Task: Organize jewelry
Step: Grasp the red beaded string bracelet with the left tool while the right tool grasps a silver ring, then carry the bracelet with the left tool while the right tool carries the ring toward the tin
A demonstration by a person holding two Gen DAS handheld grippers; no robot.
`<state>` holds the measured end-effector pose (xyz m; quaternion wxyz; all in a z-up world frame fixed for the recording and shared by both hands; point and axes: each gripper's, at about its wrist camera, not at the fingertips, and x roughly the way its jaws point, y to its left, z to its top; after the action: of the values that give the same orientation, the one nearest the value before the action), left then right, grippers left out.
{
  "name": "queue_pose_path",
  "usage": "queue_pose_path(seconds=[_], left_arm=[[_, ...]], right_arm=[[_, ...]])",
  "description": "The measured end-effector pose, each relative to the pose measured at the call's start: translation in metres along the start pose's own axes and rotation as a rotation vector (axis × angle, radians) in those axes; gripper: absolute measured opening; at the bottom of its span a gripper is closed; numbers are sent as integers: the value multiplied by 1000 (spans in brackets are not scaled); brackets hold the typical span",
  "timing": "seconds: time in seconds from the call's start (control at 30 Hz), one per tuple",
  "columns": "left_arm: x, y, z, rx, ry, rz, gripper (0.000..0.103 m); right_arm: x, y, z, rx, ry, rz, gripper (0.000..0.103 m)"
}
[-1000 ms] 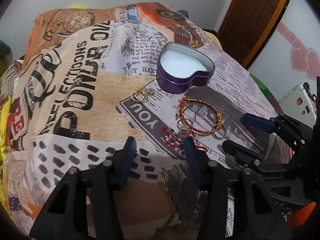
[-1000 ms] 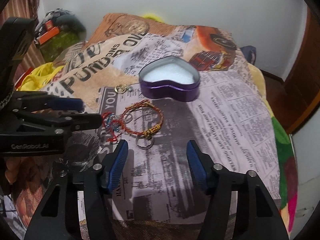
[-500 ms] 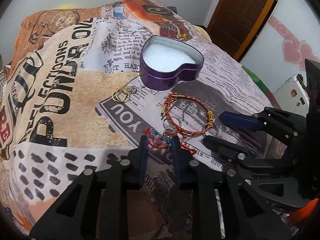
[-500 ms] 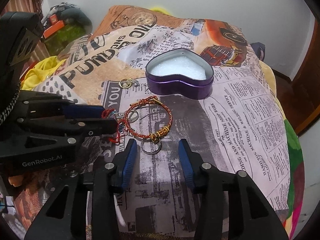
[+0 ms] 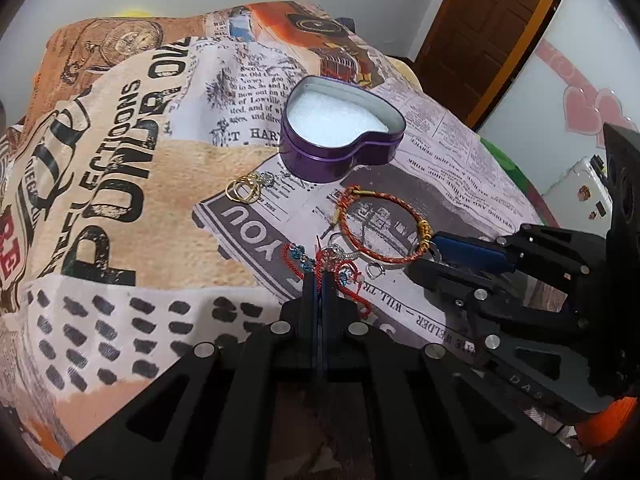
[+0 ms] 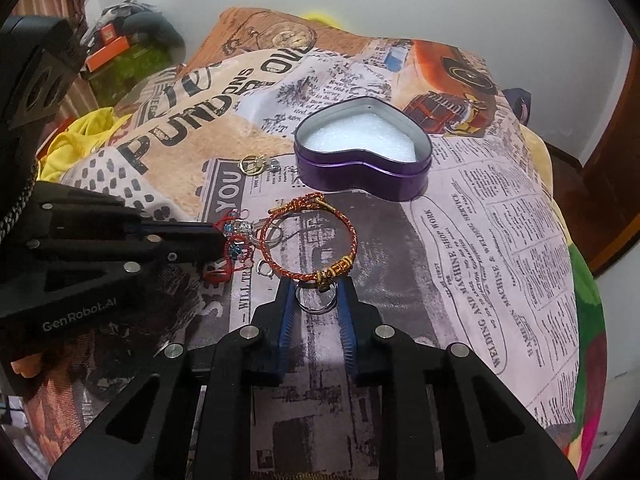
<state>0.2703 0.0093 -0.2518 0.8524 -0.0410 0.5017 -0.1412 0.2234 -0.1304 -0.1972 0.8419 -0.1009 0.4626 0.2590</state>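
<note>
A purple heart-shaped tin (image 5: 342, 142) with white foam stands open on the printed blanket; it also shows in the right wrist view (image 6: 362, 152). My left gripper (image 5: 319, 276) is shut on the red cord bracelet with blue beads (image 5: 304, 258), seen from the side in the right wrist view (image 6: 234, 240). My right gripper (image 6: 316, 292) is part open, its fingers either side of a silver ring (image 6: 316, 300) under the red-and-gold woven bracelet (image 6: 310, 240). That bracelet (image 5: 380, 232) lies flat below the tin. Gold rings (image 5: 242, 192) lie left of the tin.
A small silver ring (image 5: 375, 270) lies beside the beaded bracelet. The blanket (image 6: 500, 240) drops off at the right edge. A wooden door (image 5: 492, 32) stands behind. Yellow cloth and clutter (image 6: 88, 128) lie at the left.
My left gripper moved forward and shut on the red beaded bracelet. My right gripper moved forward and narrowed around the silver ring.
</note>
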Motion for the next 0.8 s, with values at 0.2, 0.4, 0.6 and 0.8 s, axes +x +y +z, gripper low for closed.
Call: queue_pose_path(seconds=[0.2, 0.4, 0.6, 0.8], left_arm=[[-21, -3, -1, 6, -42, 27, 0], [-50, -9, -1, 12, -102, 51, 0], [-75, -16, 1, 17, -157, 61, 0], [-93, -22, 3, 18, -196, 64, 0]], right_arm=[[-14, -2, -4, 33, -8, -5, 19], [-37, -1, -4, 50, -49, -9, 19], [-62, -3, -3, 60, -97, -19, 19], [-82, -1, -2, 62, -137, -23, 19]])
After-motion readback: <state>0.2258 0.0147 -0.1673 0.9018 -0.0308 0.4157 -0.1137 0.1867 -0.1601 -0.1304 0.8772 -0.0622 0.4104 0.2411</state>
